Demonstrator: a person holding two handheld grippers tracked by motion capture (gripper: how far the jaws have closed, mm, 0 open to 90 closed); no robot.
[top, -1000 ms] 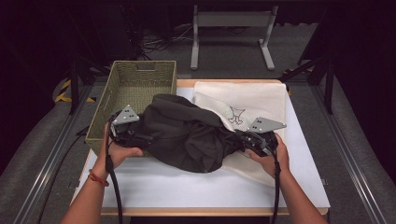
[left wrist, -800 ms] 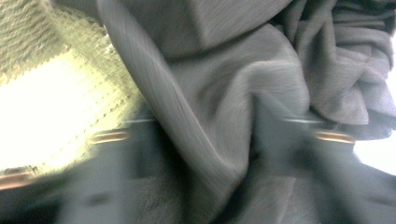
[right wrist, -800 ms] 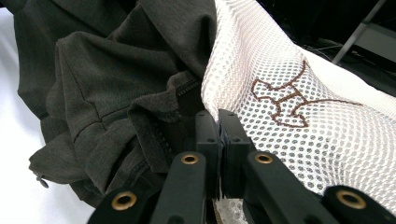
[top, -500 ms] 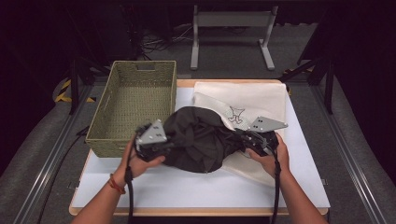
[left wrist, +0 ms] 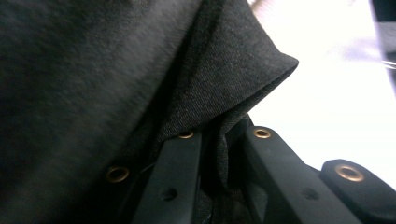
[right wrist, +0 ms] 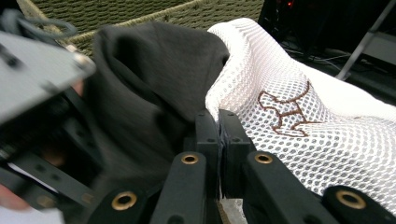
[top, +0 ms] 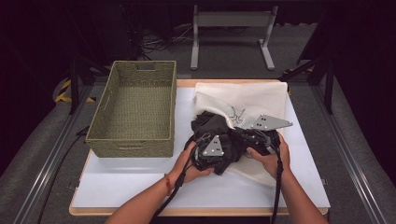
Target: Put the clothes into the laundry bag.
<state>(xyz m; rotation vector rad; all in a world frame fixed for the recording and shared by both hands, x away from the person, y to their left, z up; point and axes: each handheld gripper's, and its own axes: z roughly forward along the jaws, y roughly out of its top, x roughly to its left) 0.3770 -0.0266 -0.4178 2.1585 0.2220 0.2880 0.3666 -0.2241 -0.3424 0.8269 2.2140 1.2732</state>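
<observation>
Black garment (top: pixel 219 135) clamped by both grippers beside empty wicker basket (top: pixel 135 140), on mesh bag (top: pixel 254 100).

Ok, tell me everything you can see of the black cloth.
The black cloth is a dark, soft fabric with a fine weave, bunched into a crumpled heap on the white table cover, right of the basket. It lies partly on the white mesh bag, whose edge folds over it. The left tool is shut on a fold of it; the right tool pinches the mesh right at its edge.
</observation>
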